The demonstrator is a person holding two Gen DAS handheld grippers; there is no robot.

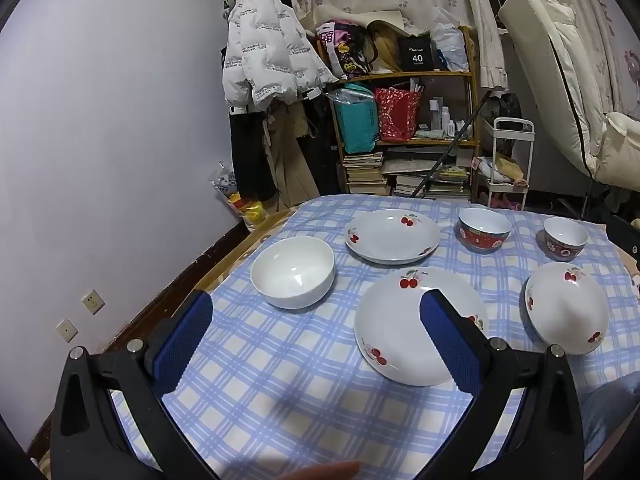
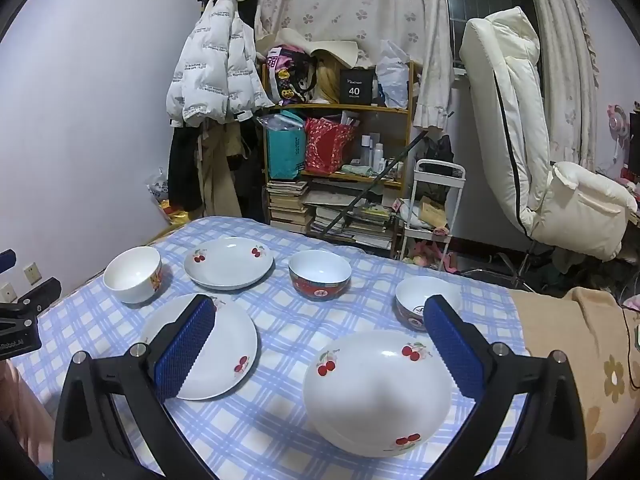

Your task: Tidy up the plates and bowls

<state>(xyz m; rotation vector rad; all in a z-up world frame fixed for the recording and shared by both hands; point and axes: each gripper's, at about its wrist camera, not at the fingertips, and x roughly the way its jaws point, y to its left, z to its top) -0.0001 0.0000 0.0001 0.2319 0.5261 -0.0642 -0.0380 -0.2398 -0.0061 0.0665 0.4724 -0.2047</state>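
- My left jaws (image 1: pixel 316 340) stand wide apart above the blue checked cloth (image 1: pixel 260 360), with nothing between them and nothing touched.
- My right jaws (image 2: pixel 320 344) are spread just as wide and grip nothing; the front cherry dish (image 2: pixel 378 394) lies below and between their blue pads (image 2: pixel 184 356), which stand apart from it.
- That dish sits at the near right of the desk, seemingly upside down, though I cannot be sure.
- A flat cherry plate (image 1: pixel 404 324) lies near the middle front; in the left view my right-hand pad (image 1: pixel 452 344) overlaps it.
- A second cherry plate (image 1: pixel 392 236) rests further back, well apart from the first.
- A plain white bowl (image 1: pixel 294 272) stands upright at the left, just beside the back plate; the right view shows a coloured print on its side.
- A red patterned bowl (image 2: pixel 320 274) stands upright behind the middle, to the right of the back plate.
- A smaller patterned bowl (image 2: pixel 416 304) stands upright at the far right, near the cloth's edge, partly behind my right jaws' pad.
- No dish touches another.
- Behind the desk: a shelf (image 2: pixel 340 148) of bags and books, a white padded jacket (image 2: pixel 212 72), a cream chair (image 2: pixel 520 140).
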